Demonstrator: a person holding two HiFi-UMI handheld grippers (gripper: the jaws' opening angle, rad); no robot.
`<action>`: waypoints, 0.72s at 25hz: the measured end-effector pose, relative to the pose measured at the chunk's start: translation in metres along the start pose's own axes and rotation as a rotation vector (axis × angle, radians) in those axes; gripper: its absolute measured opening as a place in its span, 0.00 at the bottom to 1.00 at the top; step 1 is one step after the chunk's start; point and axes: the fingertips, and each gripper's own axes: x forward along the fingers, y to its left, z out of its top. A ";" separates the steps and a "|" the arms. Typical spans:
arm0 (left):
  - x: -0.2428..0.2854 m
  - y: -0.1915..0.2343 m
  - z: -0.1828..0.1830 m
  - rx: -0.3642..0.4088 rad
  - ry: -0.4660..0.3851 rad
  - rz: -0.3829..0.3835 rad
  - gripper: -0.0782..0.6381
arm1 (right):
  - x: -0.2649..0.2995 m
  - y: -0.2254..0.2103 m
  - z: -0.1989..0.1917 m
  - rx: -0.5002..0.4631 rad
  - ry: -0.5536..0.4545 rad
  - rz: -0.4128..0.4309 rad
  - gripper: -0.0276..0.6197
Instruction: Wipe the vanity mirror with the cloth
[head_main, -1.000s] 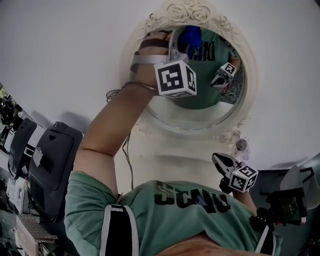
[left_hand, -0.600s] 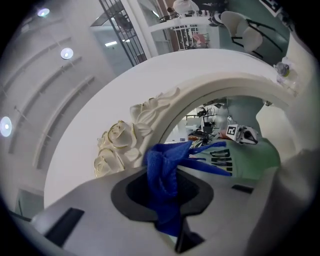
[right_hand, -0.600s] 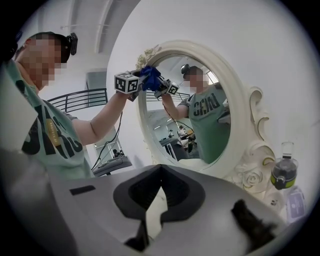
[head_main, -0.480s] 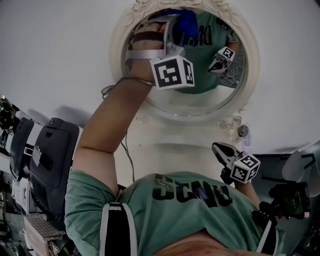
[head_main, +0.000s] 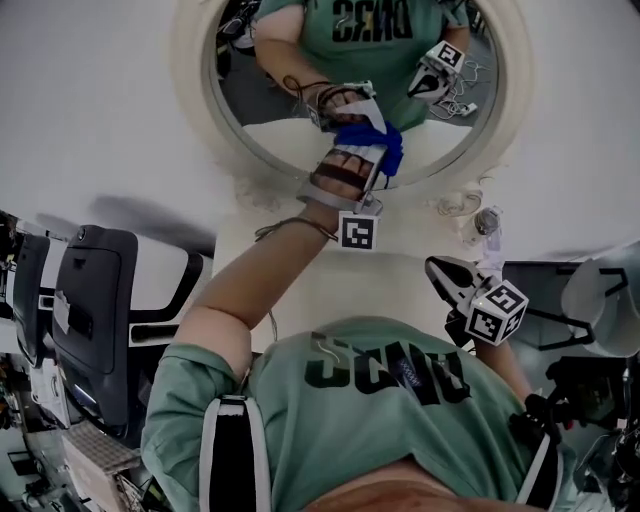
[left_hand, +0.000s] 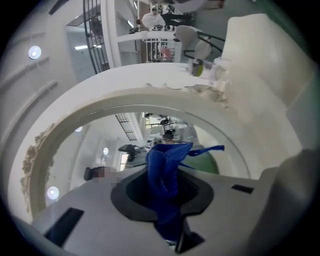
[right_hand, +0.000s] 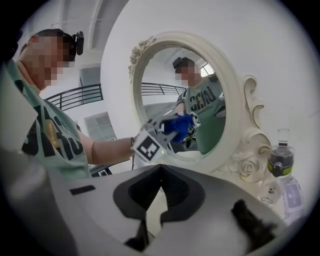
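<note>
The left gripper (head_main: 368, 152) has its jaws clamped on a crumpled blue cloth (head_main: 384, 140), pressed against the lower glass of the oval, cream-framed vanity mirror (head_main: 192, 85). Below the mirror, the right gripper (head_main: 440, 272) has its jaws closed together, holding nothing.

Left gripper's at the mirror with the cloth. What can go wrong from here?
1. The blue cloth is only a narrow bunch in the left gripper. At the vanity mirror's lower rim, the hard jaws might scrape glass or frame.
2. The right gripper, shut and empty, hangs near the small bottle beside the mirror base. A drift could tip it.
</note>
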 end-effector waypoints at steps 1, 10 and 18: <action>0.001 -0.030 0.003 0.021 -0.003 -0.048 0.22 | -0.001 -0.001 0.000 0.000 0.002 -0.007 0.05; -0.006 -0.162 -0.006 -0.071 0.029 -0.252 0.21 | -0.010 -0.015 -0.006 0.027 0.006 -0.047 0.05; -0.013 -0.171 0.001 -0.178 0.046 -0.437 0.21 | -0.001 0.001 0.008 -0.011 -0.005 -0.015 0.05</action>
